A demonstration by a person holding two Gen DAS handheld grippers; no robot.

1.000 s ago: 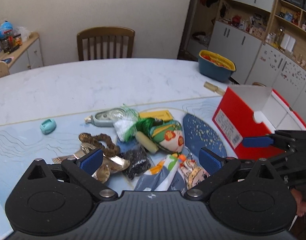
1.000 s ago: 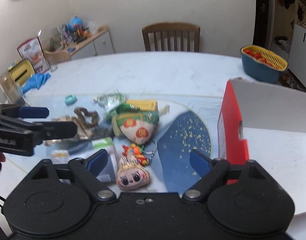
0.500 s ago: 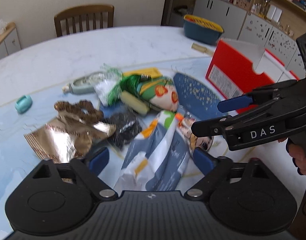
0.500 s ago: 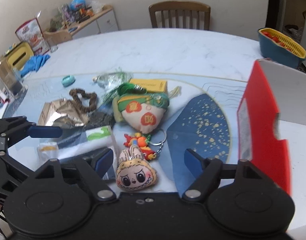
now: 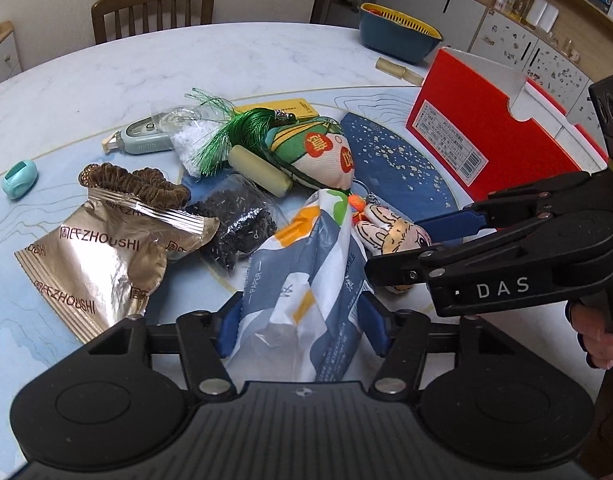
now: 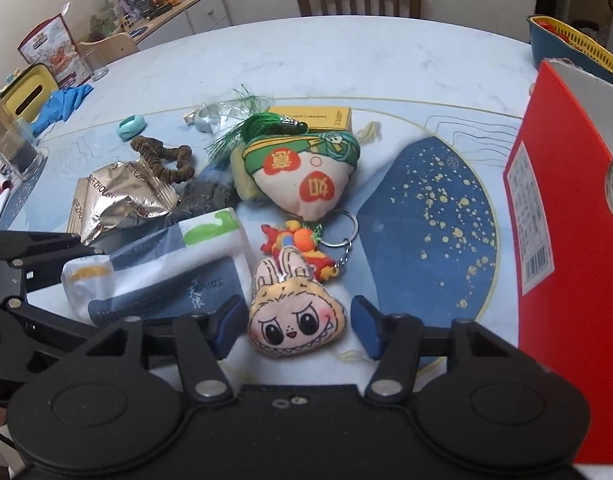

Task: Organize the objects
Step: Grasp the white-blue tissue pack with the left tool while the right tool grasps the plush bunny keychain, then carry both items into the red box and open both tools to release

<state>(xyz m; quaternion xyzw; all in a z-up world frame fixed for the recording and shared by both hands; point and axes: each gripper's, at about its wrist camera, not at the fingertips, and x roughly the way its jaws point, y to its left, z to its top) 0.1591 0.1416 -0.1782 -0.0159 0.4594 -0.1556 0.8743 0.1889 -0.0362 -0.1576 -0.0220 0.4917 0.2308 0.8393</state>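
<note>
Left claw (image 5: 300, 326) is closing around a tissue pack (image 5: 306, 280); right claw (image 6: 292, 326) is closing around a rabbit-face plush keychain (image 6: 296, 320), pads not yet touching. Both lie near the bench's (image 5: 186, 60) front edge. Its key ring (image 6: 344, 226) may snag the neighbouring zongzi plush (image 6: 302, 172).

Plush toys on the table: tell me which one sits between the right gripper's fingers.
The bunny-faced plush, the one with ears and a toothy grin; the right gripper is closing around it. The green-and-cream plush pouch lies farther away, beyond the keyring.
</note>
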